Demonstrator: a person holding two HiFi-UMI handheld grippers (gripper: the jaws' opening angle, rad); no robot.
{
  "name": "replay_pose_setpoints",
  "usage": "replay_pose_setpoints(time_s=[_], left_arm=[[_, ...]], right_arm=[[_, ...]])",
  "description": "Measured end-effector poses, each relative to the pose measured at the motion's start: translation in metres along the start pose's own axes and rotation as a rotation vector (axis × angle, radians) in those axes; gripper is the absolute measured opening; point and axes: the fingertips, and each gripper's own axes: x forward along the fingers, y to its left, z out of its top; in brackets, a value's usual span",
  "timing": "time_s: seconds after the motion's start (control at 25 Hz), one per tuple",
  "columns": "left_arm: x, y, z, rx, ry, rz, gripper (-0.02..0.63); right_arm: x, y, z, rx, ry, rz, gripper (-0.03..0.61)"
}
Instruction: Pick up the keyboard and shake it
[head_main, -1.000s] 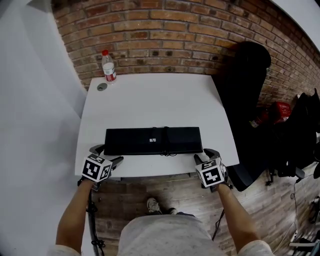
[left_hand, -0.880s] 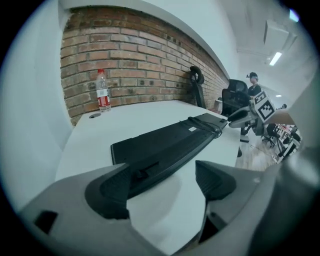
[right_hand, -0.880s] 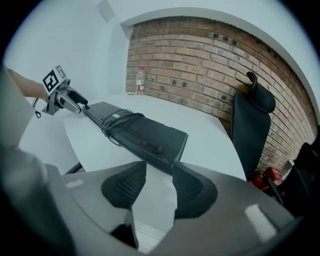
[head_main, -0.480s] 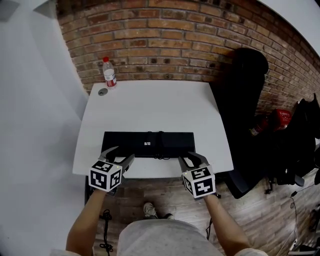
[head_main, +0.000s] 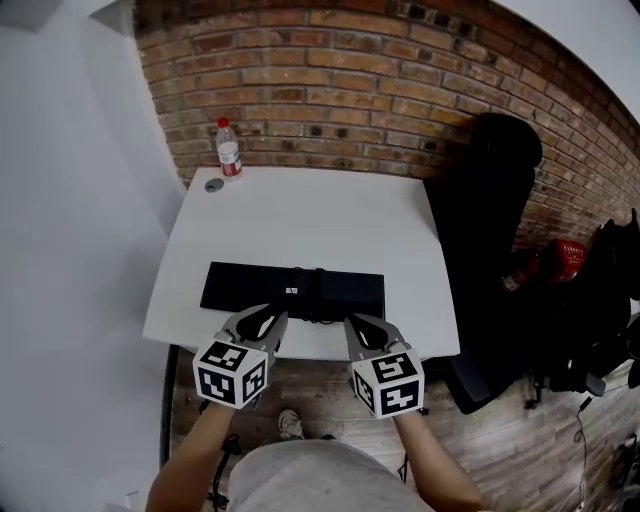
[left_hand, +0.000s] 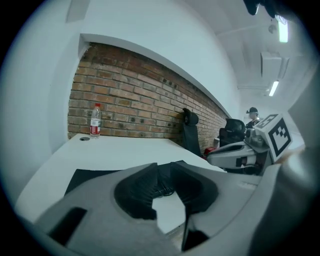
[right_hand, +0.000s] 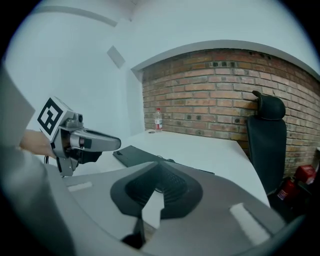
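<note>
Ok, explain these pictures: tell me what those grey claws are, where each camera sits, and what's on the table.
A person holds a two-jaw gripper in each hand. One camera sits on the person's head, looking down; one rides on each gripper, looking along its jaws. On the white table are a black keyboard and, at a far corner, a water bottle. The left gripper has its jaws slightly apart, the right gripper has them together; both have just been closing, with nothing between them. Neither holds anything.
</note>
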Motion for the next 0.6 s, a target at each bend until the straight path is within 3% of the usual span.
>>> replay_pose_setpoints(time_s=[0.28, 0.6], left_arm=[[-0.006, -0.02, 0.007, 0.005, -0.042, 0.042, -0.003], [-0.01, -0.036, 0.004, 0.007, -0.052, 0.053, -0.006]], right_arm=[[-0.013, 0.009, 0.01, 0.015, -0.037, 0.038, 0.012], [-0.024, 0.01, 0.003, 0.017, -0.041, 0.051, 0.012]])
